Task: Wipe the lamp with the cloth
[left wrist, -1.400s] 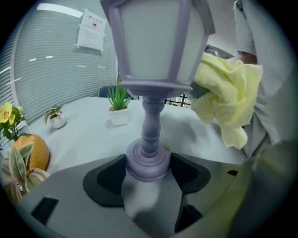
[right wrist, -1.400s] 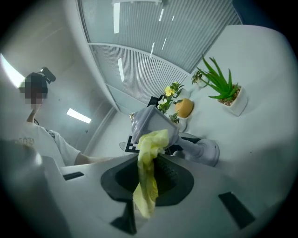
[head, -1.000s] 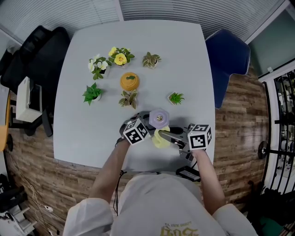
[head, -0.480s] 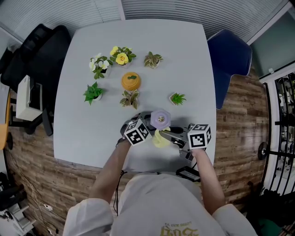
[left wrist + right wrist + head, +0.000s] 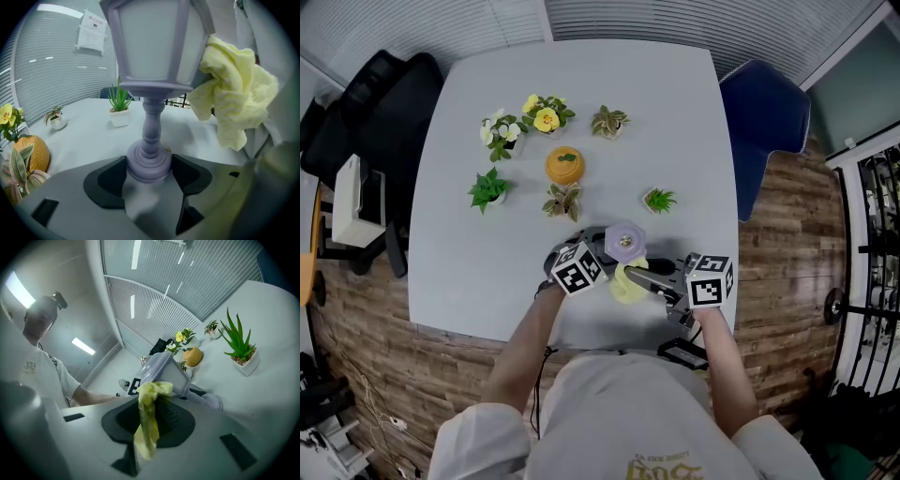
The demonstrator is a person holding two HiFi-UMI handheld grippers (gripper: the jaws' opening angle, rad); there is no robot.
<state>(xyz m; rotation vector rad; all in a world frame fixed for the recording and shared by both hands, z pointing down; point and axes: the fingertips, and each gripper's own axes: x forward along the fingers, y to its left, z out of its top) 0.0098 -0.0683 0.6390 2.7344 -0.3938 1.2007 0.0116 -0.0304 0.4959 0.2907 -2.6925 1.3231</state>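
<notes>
Pale table [image 5: 675, 122] on wood flooring. Left gripper [image 5: 592, 257] is clamped round the lamp [image 5: 623, 242] base, near the table's 6 o'clock edge. Right gripper [image 5: 150, 420] pinches a yellow cloth [image 5: 147, 427], pressed against the lamp's shade from 4 o'clock.

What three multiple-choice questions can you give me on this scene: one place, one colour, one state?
1. Where do the left tongs hold the lamp?
A. its base
B. its shade
C. its top

2. What colour is the cloth?
A. blue
B. yellow
C. red

3. The right tongs are:
A. open and empty
B. shut on the cloth
C. shut on a plant

Answers: 1 A, both jaws press the lamp's round foot; 2 B, it shows pale yellow; 3 B, the cloth hangs pinched between the jaws.
</notes>
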